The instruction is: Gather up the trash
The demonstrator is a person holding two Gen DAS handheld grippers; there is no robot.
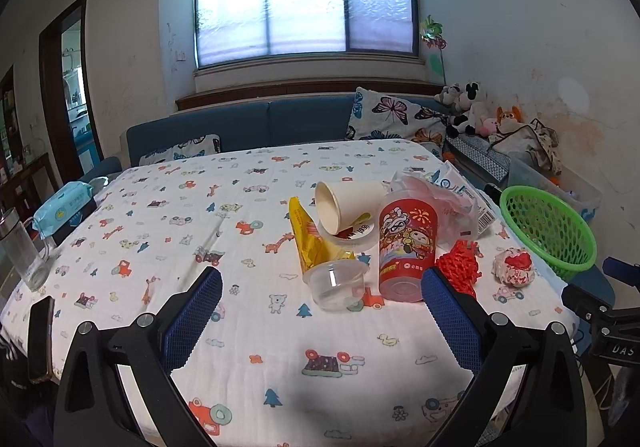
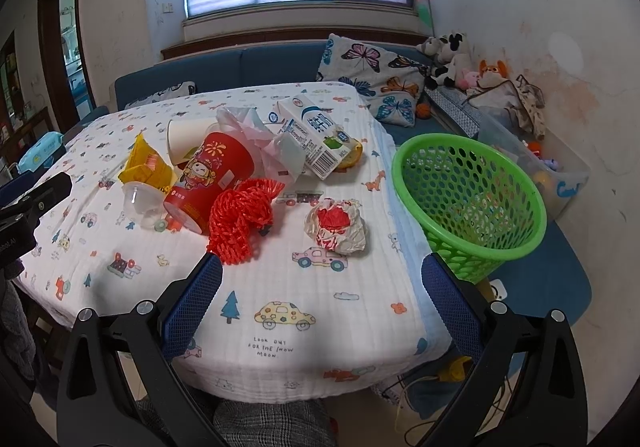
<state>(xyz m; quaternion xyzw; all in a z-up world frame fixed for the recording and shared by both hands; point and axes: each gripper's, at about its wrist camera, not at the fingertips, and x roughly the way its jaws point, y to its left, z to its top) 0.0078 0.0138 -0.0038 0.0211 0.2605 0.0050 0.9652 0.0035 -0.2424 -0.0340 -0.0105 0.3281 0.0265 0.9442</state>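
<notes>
Trash lies in a heap on the patterned tablecloth: a red printed cup, a clear plastic cup on its side, a yellow wrapper, a tipped white paper cup, red netting and a crumpled red-and-white wrapper. My left gripper hovers open just short of the clear cup. In the right wrist view, the netting, crumpled wrapper, milk carton and red cup lie ahead of my open right gripper. A green basket stands right of the table.
A phone, a glass bottle and a wipes pack sit at the table's left edge. A blue sofa with butterfly cushions and plush toys lies behind. A clear storage bin stands beyond the basket.
</notes>
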